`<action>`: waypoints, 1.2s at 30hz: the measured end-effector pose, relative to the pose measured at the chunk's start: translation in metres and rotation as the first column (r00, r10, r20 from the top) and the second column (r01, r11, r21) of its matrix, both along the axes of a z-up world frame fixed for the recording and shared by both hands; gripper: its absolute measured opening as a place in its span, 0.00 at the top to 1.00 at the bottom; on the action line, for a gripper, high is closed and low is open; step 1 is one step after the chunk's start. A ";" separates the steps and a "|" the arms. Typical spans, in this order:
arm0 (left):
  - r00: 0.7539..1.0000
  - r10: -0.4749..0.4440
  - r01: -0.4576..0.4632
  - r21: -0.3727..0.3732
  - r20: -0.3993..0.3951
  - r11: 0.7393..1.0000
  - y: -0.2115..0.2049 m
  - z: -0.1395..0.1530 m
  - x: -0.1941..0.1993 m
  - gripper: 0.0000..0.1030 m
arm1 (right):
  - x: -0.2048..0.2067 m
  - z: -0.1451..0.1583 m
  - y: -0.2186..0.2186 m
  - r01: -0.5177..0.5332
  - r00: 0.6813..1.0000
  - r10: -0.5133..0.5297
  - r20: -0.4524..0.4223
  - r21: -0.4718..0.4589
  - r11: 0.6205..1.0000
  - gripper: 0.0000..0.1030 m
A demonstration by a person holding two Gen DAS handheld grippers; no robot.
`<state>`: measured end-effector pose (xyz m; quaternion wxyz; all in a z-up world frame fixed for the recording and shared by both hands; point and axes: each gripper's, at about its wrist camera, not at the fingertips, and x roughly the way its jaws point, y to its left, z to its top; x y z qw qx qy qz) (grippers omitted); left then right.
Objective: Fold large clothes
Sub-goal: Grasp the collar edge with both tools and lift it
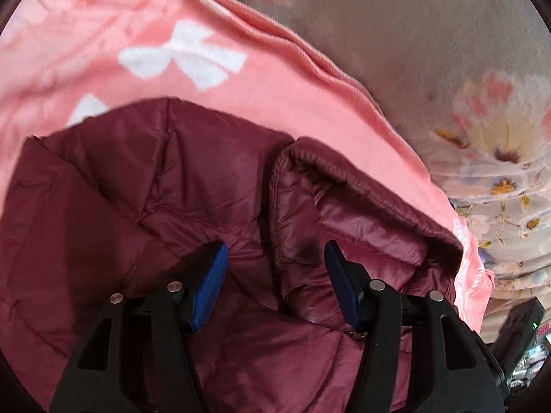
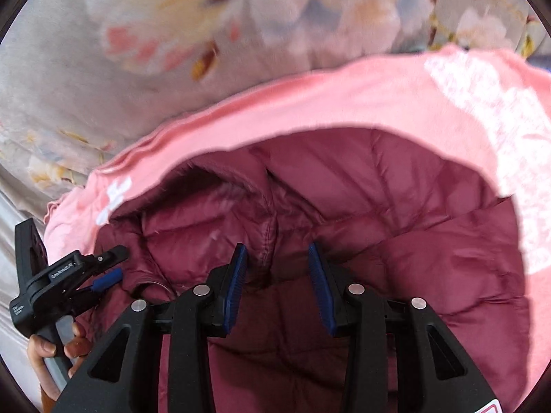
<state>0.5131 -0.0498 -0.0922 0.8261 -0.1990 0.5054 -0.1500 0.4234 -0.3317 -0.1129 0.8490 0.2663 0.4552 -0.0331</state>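
Note:
A maroon quilted puffer jacket (image 1: 144,213) lies on a pink blanket. In the left wrist view a folded-over part with a hemmed edge (image 1: 361,192) rises at the right. My left gripper (image 1: 275,251) hovers over the jacket, its blue pads apart with nothing pressed between them. The right wrist view shows the same jacket (image 2: 396,206) under my right gripper (image 2: 277,251), which is open above a quilted seam. The left gripper (image 2: 117,263) also shows at the jacket's left edge, held by a hand (image 2: 48,351).
The pink blanket (image 1: 258,93) with white bow prints lies under the jacket and reaches past it on all far sides. A grey floral bedspread (image 1: 430,51) lies beyond it. A dark object with a green light (image 1: 520,323) sits at the lower right.

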 end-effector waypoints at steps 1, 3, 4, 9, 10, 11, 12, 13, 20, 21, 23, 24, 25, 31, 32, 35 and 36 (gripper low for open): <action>1.000 -0.013 0.013 -0.003 0.002 1.000 -0.001 0.000 -0.001 0.45 | 0.000 -0.001 0.004 -0.010 1.000 0.010 0.003 -0.005 1.000 0.58; 0.998 -0.059 0.058 -0.036 -0.006 0.998 -0.006 0.000 -0.002 0.45 | 0.001 0.000 0.015 -0.043 0.999 0.043 0.013 0.007 0.999 0.57; 0.997 -0.072 0.071 -0.057 -0.014 0.996 -0.007 0.000 0.000 0.45 | 0.001 0.000 0.019 -0.052 0.999 0.052 0.016 0.022 0.998 0.57; 0.991 -0.123 0.116 -0.146 -0.045 0.982 -0.022 0.007 -0.002 0.86 | 0.007 0.010 0.030 -0.094 0.995 0.089 0.044 0.129 0.987 0.78; 0.990 -0.134 0.126 -0.156 -0.040 0.980 -0.024 0.013 -0.004 0.87 | 0.007 0.016 0.031 -0.099 0.994 0.091 0.058 0.138 0.986 0.82; 0.991 -0.134 0.128 -0.160 -0.027 0.979 -0.026 0.019 -0.005 0.88 | 0.006 0.026 0.031 -0.105 0.992 0.094 0.084 0.140 0.985 0.88; 0.991 -0.137 0.134 -0.164 -0.005 0.977 -0.025 0.028 -0.008 0.91 | 0.002 0.036 0.031 -0.108 0.989 0.092 0.115 0.138 0.985 0.90; 0.990 -0.140 0.142 -0.169 0.024 0.975 -0.024 0.040 -0.012 0.91 | -0.004 0.045 0.029 -0.107 0.986 0.087 0.145 0.135 0.985 0.91; 0.988 -0.119 0.123 -0.033 0.096 0.992 -0.015 0.036 -0.035 0.94 | -0.024 0.019 0.024 -0.096 0.992 0.092 0.086 0.047 0.994 0.92; 0.990 -0.116 0.119 -0.031 0.082 0.992 -0.014 0.028 -0.035 0.94 | -0.024 0.011 0.021 -0.084 0.994 0.080 0.071 0.053 0.995 0.92; 0.994 -0.095 0.097 -0.030 0.046 0.995 -0.006 0.008 -0.032 0.94 | -0.023 0.001 0.017 -0.076 0.996 0.073 0.058 0.049 0.996 0.93; 0.996 -0.087 0.088 -0.031 0.035 0.996 -0.003 -0.002 -0.032 0.94 | -0.023 -0.004 0.016 -0.075 0.996 0.072 0.053 0.049 0.996 0.93; 0.996 -0.085 0.086 -0.031 0.031 0.996 -0.002 -0.008 -0.032 0.94 | -0.023 -0.006 0.015 -0.074 0.996 0.072 0.049 0.050 0.996 0.93; 0.991 -0.104 0.104 0.003 0.081 0.995 -0.004 -0.019 -0.037 0.94 | -0.019 -0.020 0.021 -0.078 0.996 0.077 0.038 0.004 0.997 0.95; 0.990 -0.108 0.107 0.012 0.089 0.994 -0.005 -0.020 -0.038 0.94 | -0.018 -0.021 0.022 -0.075 0.996 0.075 0.039 0.000 0.997 0.96; 0.986 -0.117 0.113 0.038 0.117 0.993 -0.009 -0.019 -0.041 0.92 | -0.020 -0.020 0.019 -0.080 0.996 0.079 0.045 0.020 0.997 0.95; 0.985 -0.114 0.109 0.045 0.126 0.993 -0.011 -0.016 -0.043 0.90 | -0.023 -0.017 0.017 -0.083 0.996 0.082 0.044 0.021 0.996 0.92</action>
